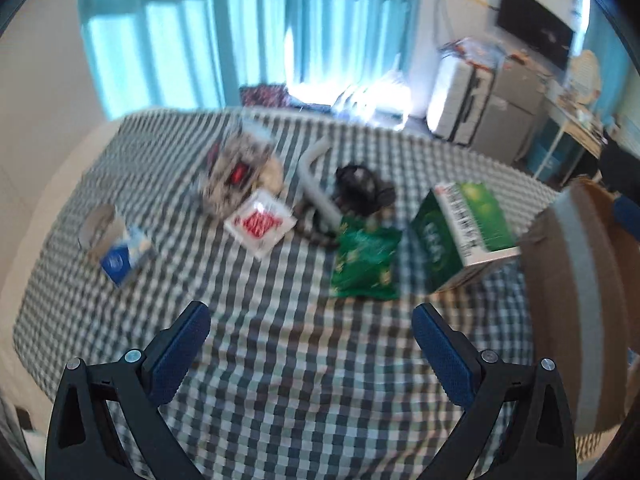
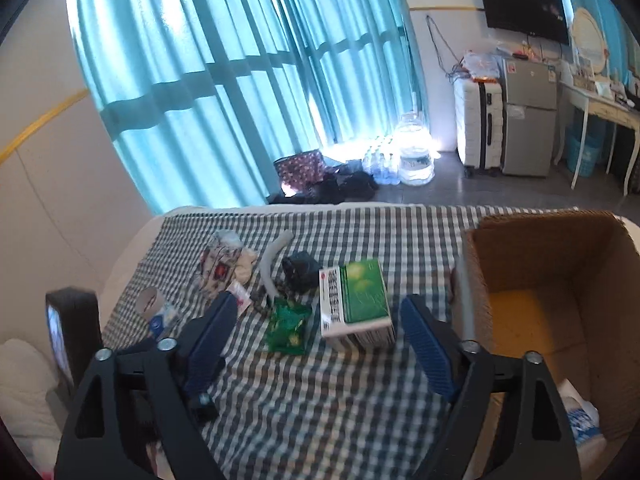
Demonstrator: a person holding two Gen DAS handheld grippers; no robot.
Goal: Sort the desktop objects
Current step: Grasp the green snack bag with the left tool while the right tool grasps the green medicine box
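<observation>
Clutter on my checked cloth point(image 2: 320, 400) waits for sorting: green box point(image 2: 357, 304) just beside the green packet point(image 2: 289, 326), cardboard box point(image 2: 560, 276) at the right edge. I judge I'm reaching; next my right tongs point(image 2: 316, 340) should straddle the green box. Both right and left tongs point(image 1: 310, 354) gape wide, holding nothing.

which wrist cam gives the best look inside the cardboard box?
Right wrist. The cardboard box sits open toward the lens, so its yellowish floor and a white-and-blue packet in its near corner show. The left wrist view catches only the blurred outer wall and rim at the frame's right edge, nothing inside.
</observation>
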